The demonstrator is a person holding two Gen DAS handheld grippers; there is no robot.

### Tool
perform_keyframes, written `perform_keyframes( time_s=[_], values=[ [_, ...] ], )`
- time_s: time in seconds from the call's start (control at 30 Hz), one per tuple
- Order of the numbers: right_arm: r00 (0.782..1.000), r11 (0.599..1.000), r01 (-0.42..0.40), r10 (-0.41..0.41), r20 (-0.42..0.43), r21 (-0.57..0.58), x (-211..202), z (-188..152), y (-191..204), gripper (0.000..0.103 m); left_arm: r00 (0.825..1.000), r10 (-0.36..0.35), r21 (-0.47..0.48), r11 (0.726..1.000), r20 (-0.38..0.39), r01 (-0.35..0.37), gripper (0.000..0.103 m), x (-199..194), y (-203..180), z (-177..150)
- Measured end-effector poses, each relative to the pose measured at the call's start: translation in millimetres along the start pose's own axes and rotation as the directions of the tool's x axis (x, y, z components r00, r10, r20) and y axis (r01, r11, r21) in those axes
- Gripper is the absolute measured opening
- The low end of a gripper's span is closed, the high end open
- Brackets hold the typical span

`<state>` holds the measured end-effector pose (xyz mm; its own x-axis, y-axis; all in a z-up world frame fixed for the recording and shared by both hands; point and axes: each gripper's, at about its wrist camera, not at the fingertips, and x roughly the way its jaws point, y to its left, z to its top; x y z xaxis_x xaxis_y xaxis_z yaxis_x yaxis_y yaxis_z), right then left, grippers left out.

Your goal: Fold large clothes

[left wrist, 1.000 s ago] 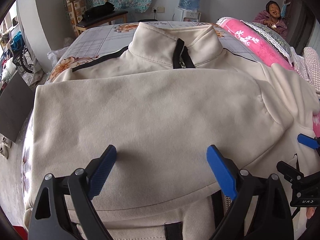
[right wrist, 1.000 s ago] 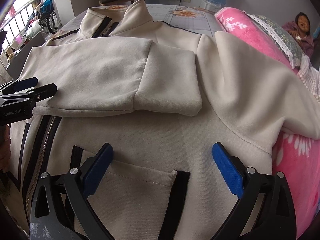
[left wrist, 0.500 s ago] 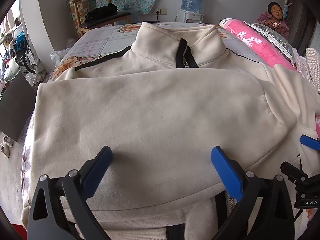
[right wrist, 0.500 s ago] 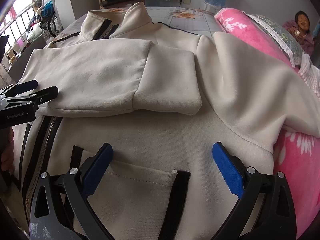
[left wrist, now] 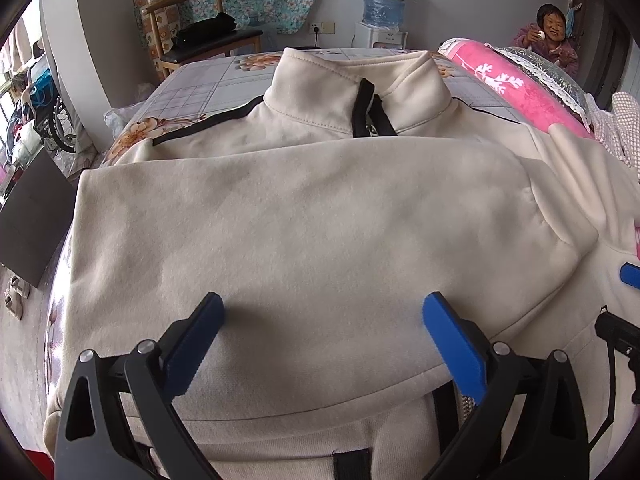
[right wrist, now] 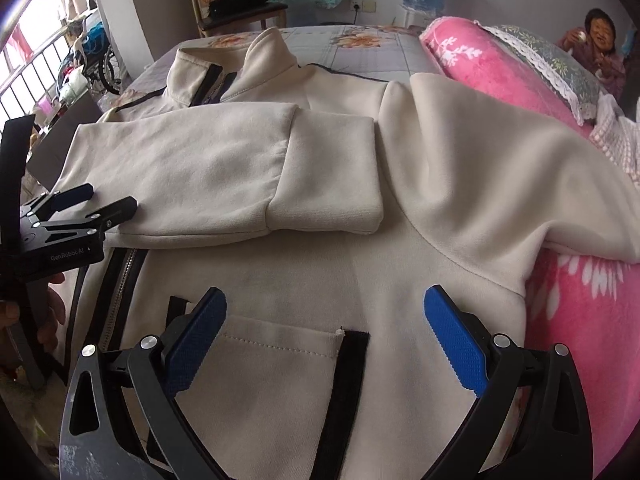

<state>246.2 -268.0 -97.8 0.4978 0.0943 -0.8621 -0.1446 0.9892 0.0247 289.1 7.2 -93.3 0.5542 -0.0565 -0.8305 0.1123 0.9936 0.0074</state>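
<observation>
A cream jacket (left wrist: 320, 220) with black trim lies front up on the bed, its collar (left wrist: 352, 92) at the far end. One sleeve (right wrist: 192, 168) is folded across the chest, and its cuff (right wrist: 332, 188) ends near the middle. The other sleeve (right wrist: 500, 160) drapes to the right over a pink quilt. My left gripper (left wrist: 324, 312) hovers wide open over the folded sleeve, holding nothing. My right gripper (right wrist: 324, 304) is open above the pocket (right wrist: 272, 380) near the hem, also without a hold. The left gripper (right wrist: 108, 197) shows at the right wrist view's left edge beside the zipper (right wrist: 120, 280).
The pink quilt (right wrist: 580, 320) and a lace-edged pillow (right wrist: 552, 64) line the bed's right side, with a seated person (left wrist: 552, 36) behind them. Beyond the floral sheet (left wrist: 200, 84) stand a wooden chair (left wrist: 200, 28) and a water bottle (left wrist: 384, 0). A dark board (left wrist: 32, 216) leans at the left.
The left gripper's jaws have spread slightly wider over the folded sleeve. The jacket lies as before, and both grippers have barely shifted.
</observation>
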Motion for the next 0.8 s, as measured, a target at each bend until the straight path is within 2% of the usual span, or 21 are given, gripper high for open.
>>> perform_keyframes(
  time_s=[0.23,0.4,0.5,0.73,0.8],
  values=[
    [0.998,0.979,-0.041,0.029,0.062,0.2,-45.0,-2.2,-70.6,0.095,1.0,-0.004,0.007,1.0,-0.015,0.004,0.098,0.6,-0.9,2.3],
    [0.993,0.923,-0.043,-0.001,0.116,0.382,-70.7,-2.9,-153.8,0.088,1.0,-0.016,0.021,1.0,-0.026,0.016,0.098,2.3,0.2,4.4],
    [0.991,0.86,-0.045,-0.026,0.132,0.508,-78.9,-4.6,-211.1,0.081,0.999,-0.019,0.022,1.0,-0.032,0.02,0.098,2.9,0.6,5.4],
    [0.987,0.653,-0.057,-0.076,0.139,0.756,-73.8,-14.3,-332.3,0.067,0.999,-0.021,0.022,1.0,-0.037,0.022,0.098,3.2,0.7,6.2],
    [0.988,0.624,-0.028,-0.103,0.118,0.781,-67.3,-13.8,-352.3,0.065,0.999,-0.022,0.023,0.999,-0.04,0.023,0.098,3.5,0.8,6.6]
  ],
)
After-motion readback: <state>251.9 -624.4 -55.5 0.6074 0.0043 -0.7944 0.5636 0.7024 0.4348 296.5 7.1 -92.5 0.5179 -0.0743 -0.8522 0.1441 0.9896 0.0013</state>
